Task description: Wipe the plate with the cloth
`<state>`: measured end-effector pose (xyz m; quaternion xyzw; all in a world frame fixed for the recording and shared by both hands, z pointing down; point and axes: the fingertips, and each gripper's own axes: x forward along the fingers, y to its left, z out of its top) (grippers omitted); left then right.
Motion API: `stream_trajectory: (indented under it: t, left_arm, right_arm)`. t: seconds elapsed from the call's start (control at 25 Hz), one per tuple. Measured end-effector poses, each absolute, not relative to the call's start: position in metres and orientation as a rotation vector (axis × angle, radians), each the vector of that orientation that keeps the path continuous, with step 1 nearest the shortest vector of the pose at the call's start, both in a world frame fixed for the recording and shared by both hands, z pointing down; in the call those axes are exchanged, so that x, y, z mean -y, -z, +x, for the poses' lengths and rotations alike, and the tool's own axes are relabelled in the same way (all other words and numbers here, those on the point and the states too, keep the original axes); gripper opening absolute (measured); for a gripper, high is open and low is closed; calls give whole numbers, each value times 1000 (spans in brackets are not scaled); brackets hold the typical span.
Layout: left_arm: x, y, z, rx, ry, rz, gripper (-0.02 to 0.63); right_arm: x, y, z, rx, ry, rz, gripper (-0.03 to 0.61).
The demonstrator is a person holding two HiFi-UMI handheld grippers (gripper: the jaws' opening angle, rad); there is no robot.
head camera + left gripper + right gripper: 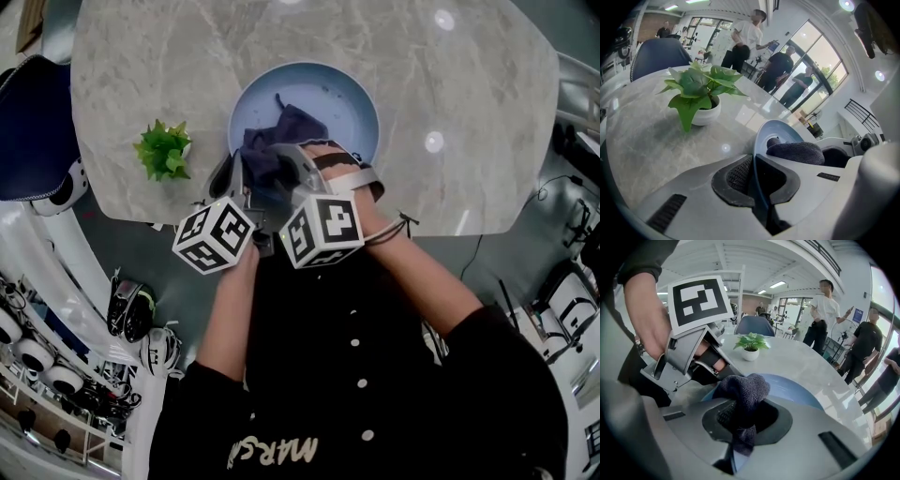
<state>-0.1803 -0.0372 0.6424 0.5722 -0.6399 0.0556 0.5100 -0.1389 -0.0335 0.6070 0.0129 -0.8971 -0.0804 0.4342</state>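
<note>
A light blue plate (pixel 352 98) lies on the marble table near its front edge. My left gripper (pixel 234 178) is shut on the plate's near-left rim; in the left gripper view the rim (pixel 761 136) runs edge-on between the pads (pixel 736 176) of the left gripper (pixel 753 161). A dark blue-grey cloth (pixel 281 141) rests bunched on the near half of the plate. My right gripper (pixel 740 416) is shut on the cloth (pixel 740 392), which hangs out above and below the jaws over the plate (pixel 797 390). The two grippers sit side by side, almost touching.
A small potted plant (pixel 164 150) stands on the table (pixel 450 84) left of the plate. A dark blue chair (pixel 28 122) is at the far left. Several people (pixel 825 310) stand beyond the table. Gear lies on the floor at the lower left.
</note>
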Motion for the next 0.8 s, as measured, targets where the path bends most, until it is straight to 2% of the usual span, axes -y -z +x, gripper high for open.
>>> stream_trajectory:
  t: [0.8]
  left_arm:
    - [36,-645,-181,1552,-131,1351,31]
  right_arm:
    - [21,-629,-145,2235,204,-52,31]
